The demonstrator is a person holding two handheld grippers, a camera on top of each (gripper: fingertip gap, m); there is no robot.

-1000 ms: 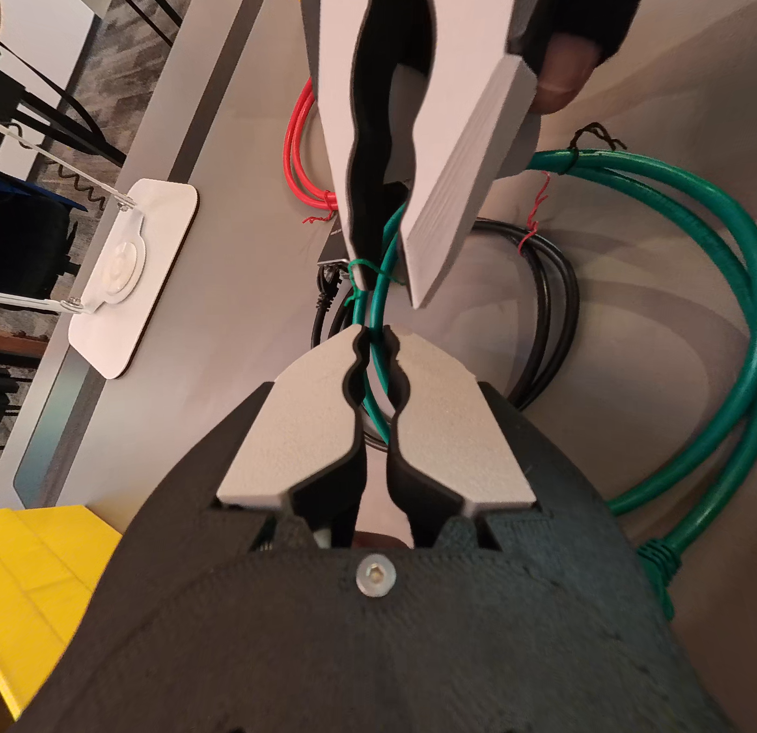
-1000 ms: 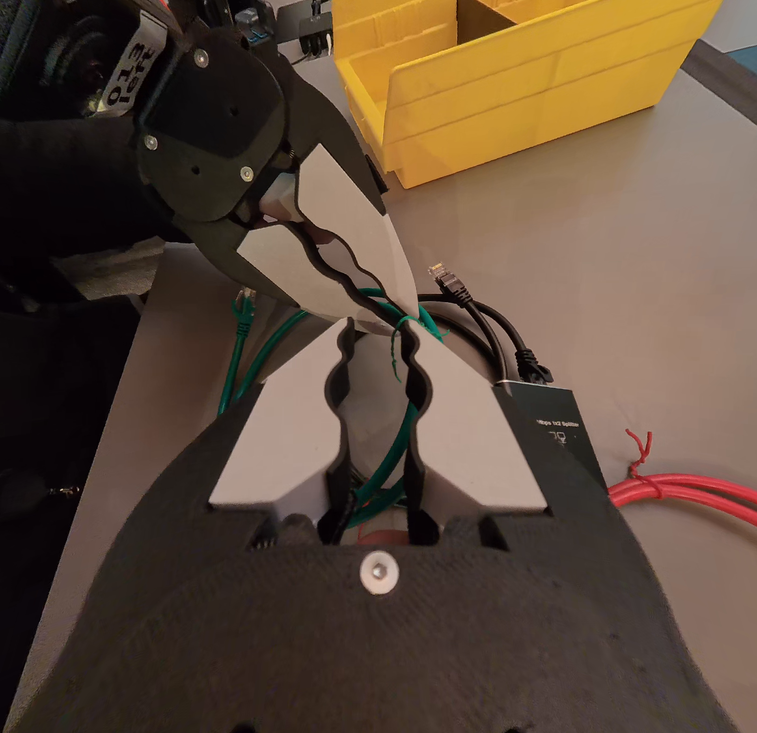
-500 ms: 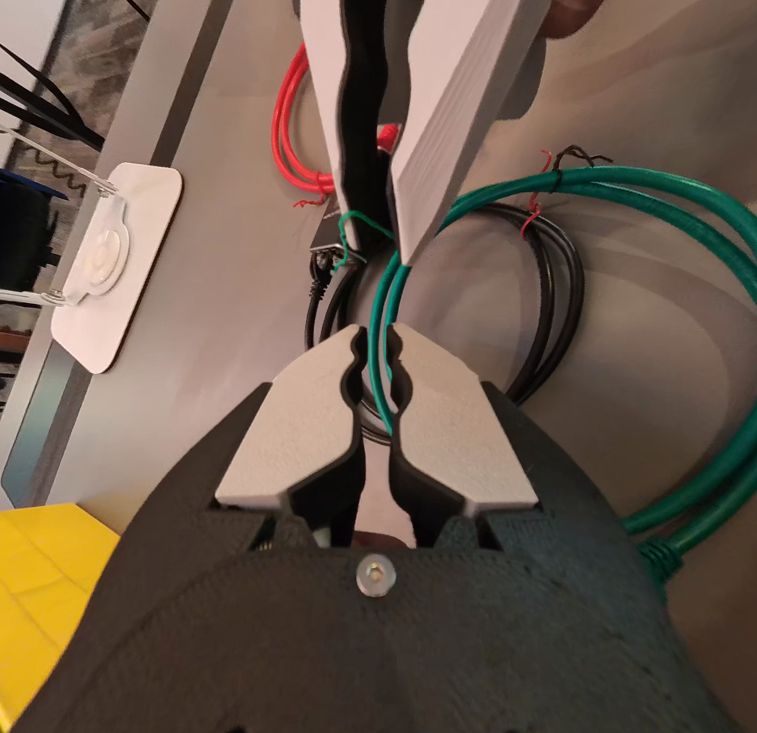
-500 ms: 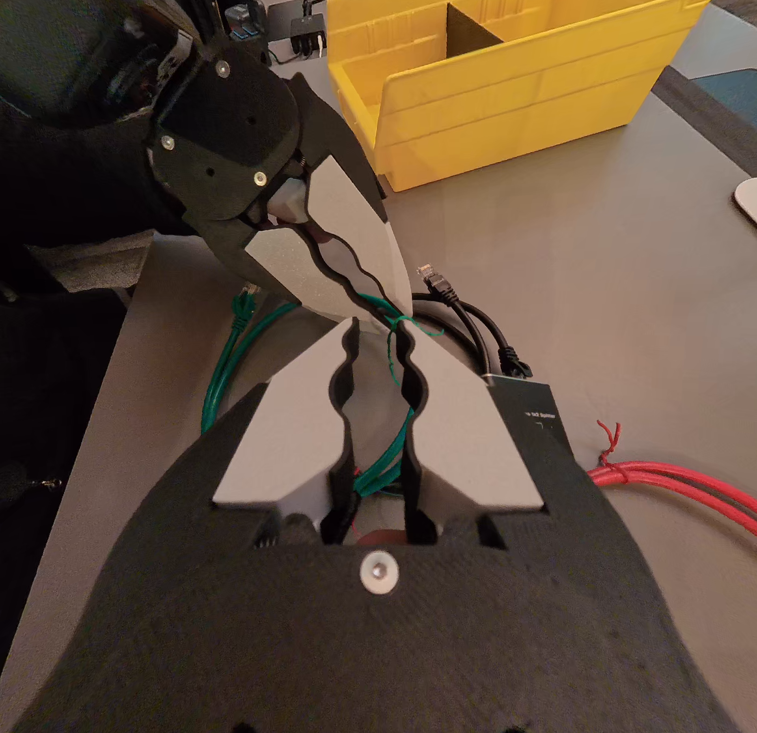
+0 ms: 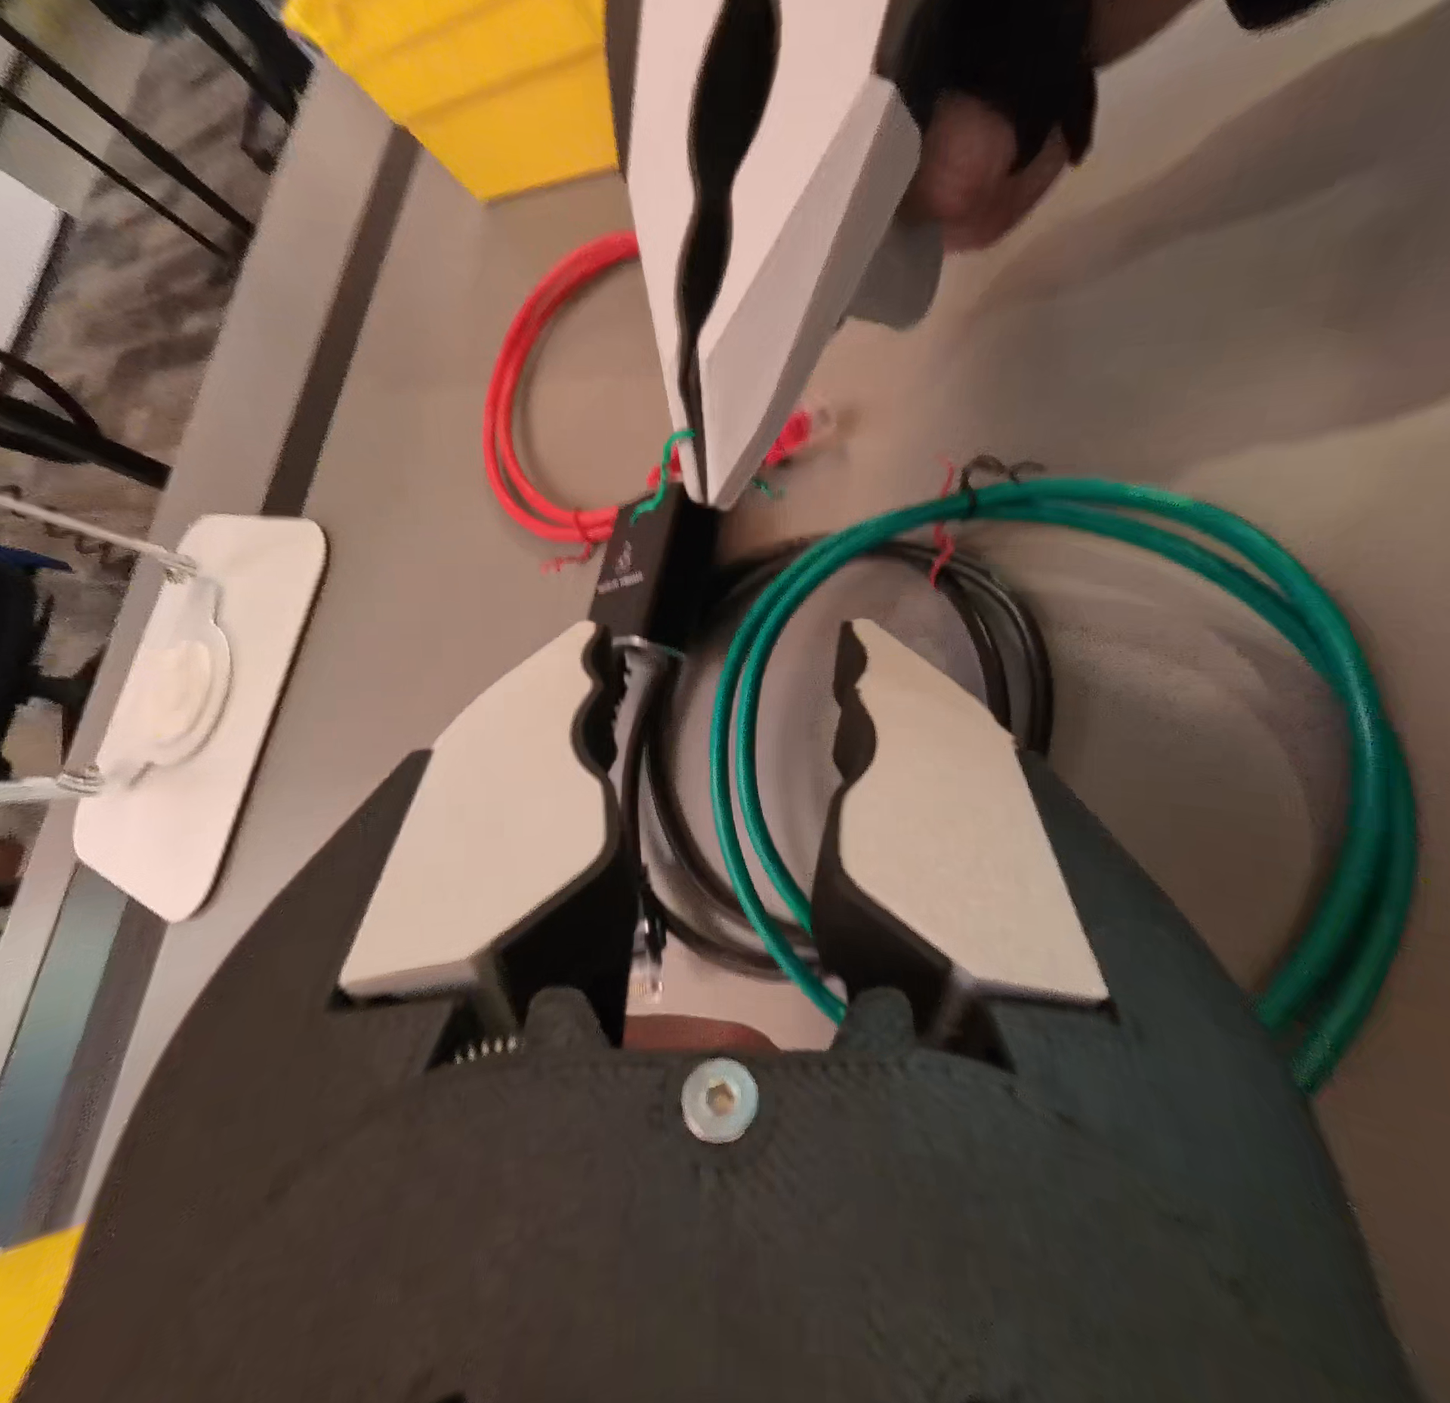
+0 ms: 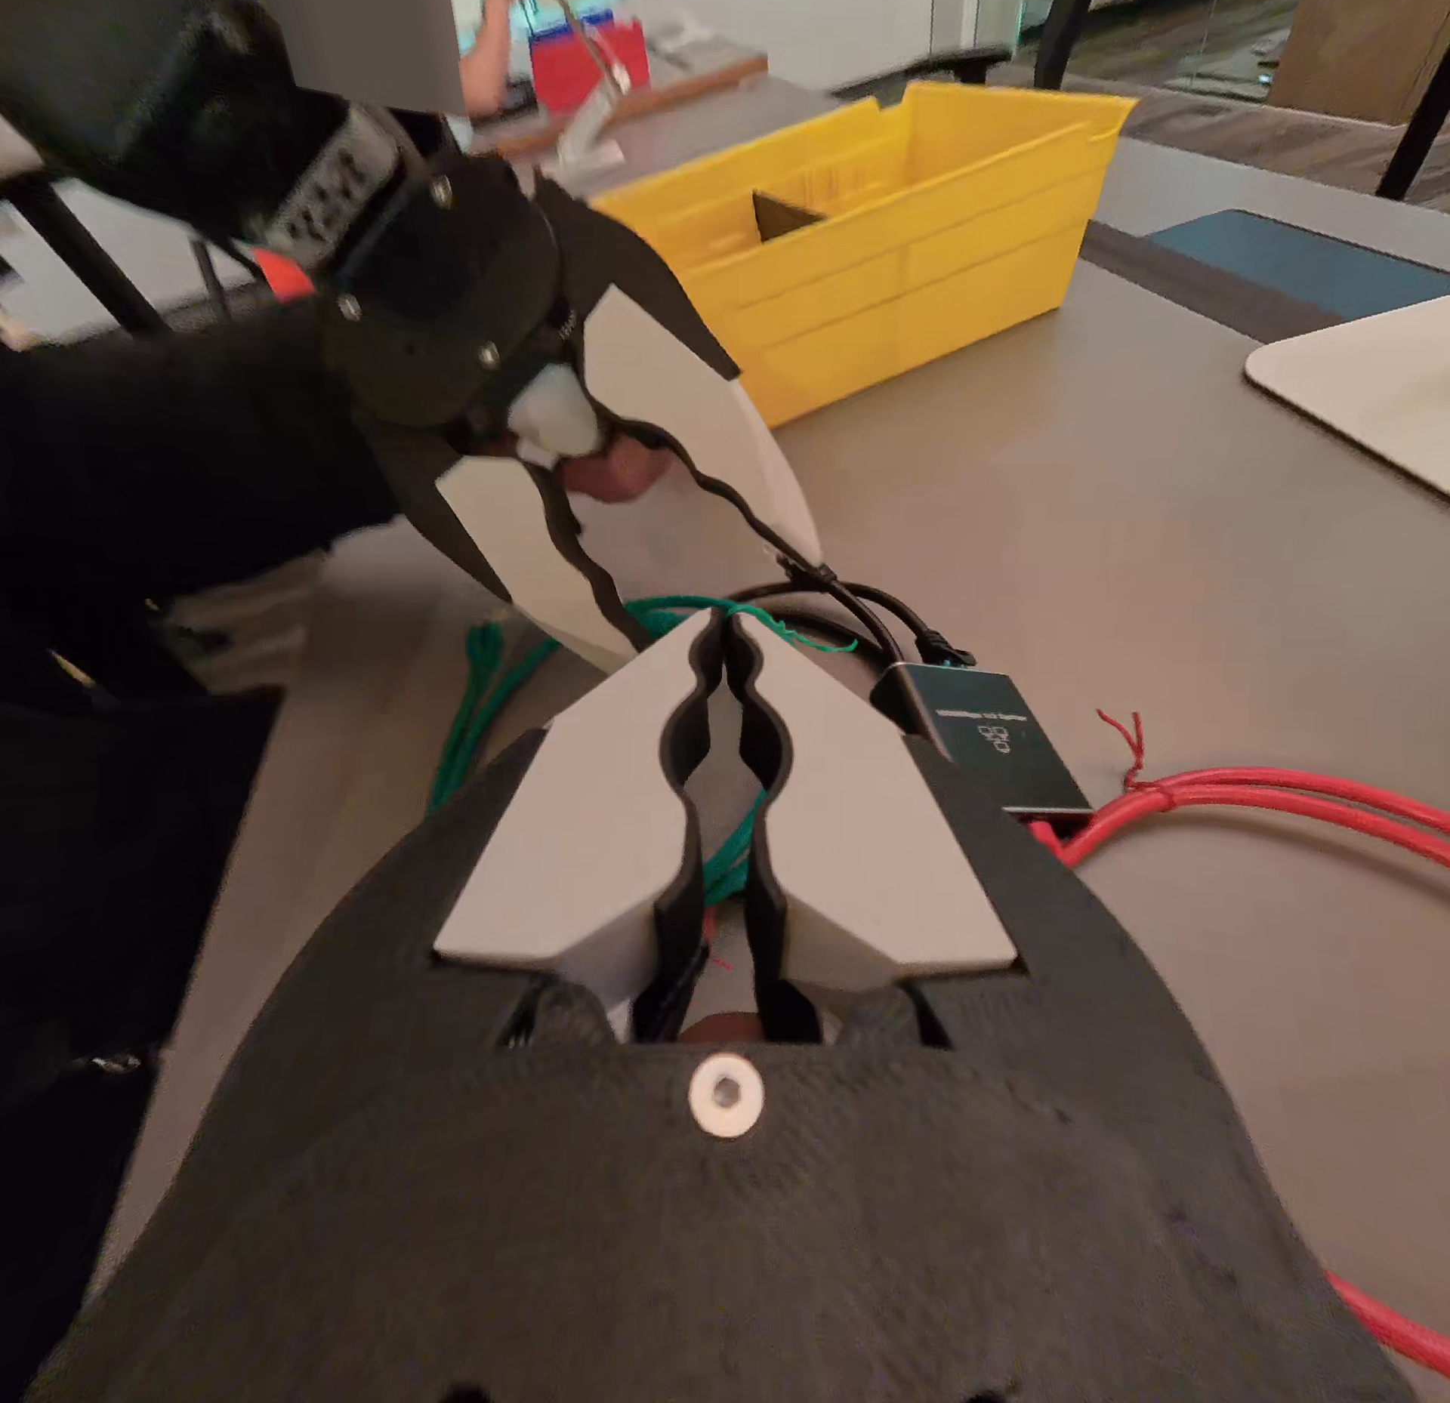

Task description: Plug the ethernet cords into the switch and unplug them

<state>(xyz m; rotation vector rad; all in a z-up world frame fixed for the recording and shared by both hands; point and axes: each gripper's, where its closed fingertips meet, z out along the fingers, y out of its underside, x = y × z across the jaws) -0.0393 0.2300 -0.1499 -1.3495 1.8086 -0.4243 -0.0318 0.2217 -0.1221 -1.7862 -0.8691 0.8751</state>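
My left gripper (image 5: pixel 720 636) is open above the loosened green ethernet cable (image 5: pixel 745 777), whose loop runs between its fingers. The black switch (image 5: pixel 651 565) lies just past its tips, with one end of the black cable (image 5: pixel 1012 659) plugged in and the other plug (image 5: pixel 647 973) lying loose. My right gripper (image 6: pixel 722 620) is shut on a thin green twist tie (image 6: pixel 792 636). In the left wrist view it comes down from the top (image 5: pixel 698 487) over the switch. The red cable (image 6: pixel 1255 793) lies coiled beside the switch (image 6: pixel 989 738). The left gripper's fingers (image 6: pixel 690 416) show spread apart.
A yellow bin (image 6: pixel 902 267) with a black divider stands behind the cables on the grey table (image 6: pixel 1098 541). A white mat (image 5: pixel 204 706) with a clear stand lies near the table edge, also in the right wrist view (image 6: pixel 1381 377). A gloved hand (image 5: pixel 989 134) holds the right gripper. Both grippers' tips are close together, under 4 cm apart. The switch (image 6: pixel 989 738) is about 8 centimeters from my left fingertips. My left wrist view (image 5: pixel 628 560) looks at it from another angle.
My left gripper has opened and let go of the green cable. My right gripper has closed on the green twist tie and drawn it away from the cable, toward the switch.
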